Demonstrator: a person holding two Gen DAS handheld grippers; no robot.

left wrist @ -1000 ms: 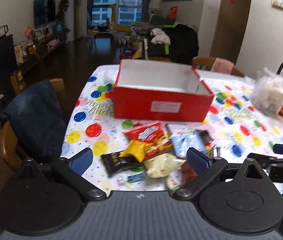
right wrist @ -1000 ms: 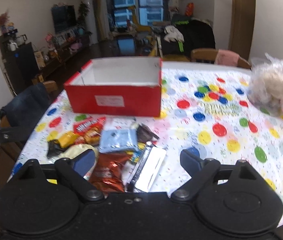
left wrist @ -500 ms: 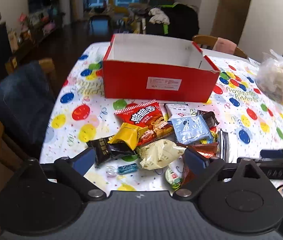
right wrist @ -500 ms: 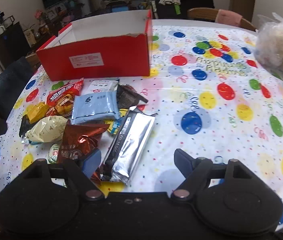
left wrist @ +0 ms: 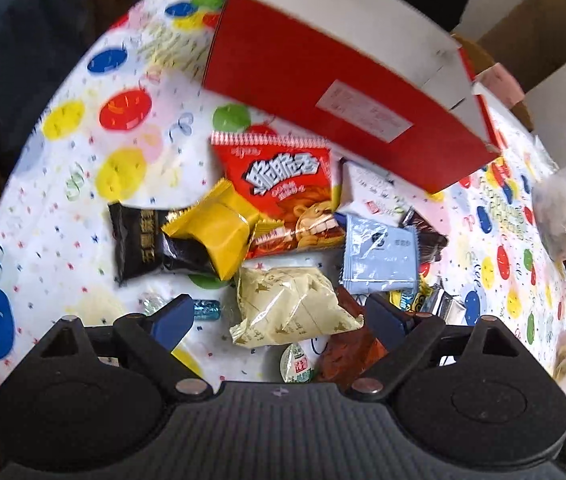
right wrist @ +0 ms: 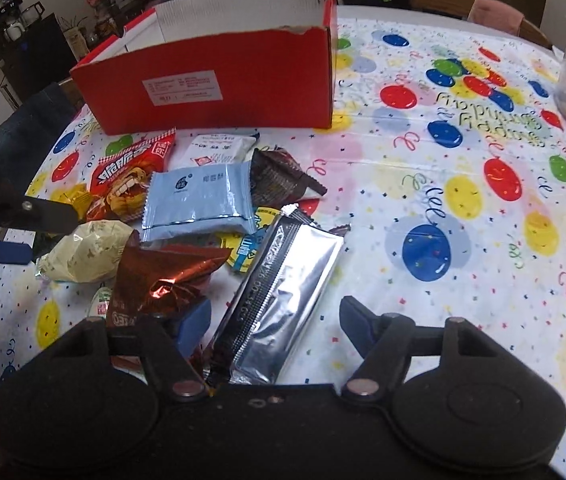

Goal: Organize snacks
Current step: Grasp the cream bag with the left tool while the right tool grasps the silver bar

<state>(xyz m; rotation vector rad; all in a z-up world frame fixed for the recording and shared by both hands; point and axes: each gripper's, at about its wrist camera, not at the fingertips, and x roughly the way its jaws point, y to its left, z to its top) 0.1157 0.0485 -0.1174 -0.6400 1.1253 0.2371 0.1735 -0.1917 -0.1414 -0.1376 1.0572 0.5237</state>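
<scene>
The snack pile lies on the balloon-print tablecloth [right wrist: 463, 240] in front of the open red cardboard box [right wrist: 219, 80], whose near wall stands just behind the red crisp packet [left wrist: 283, 184]. The right gripper [right wrist: 275, 320] has its jaws apart and just closing, straddling the silver foil packet [right wrist: 283, 300] without pressing it. The left gripper [left wrist: 279, 320], jaws wide and just narrowing, brackets the cream crinkled pouch [left wrist: 287, 308]. Bare cloth lies open to the right of the pile.
</scene>
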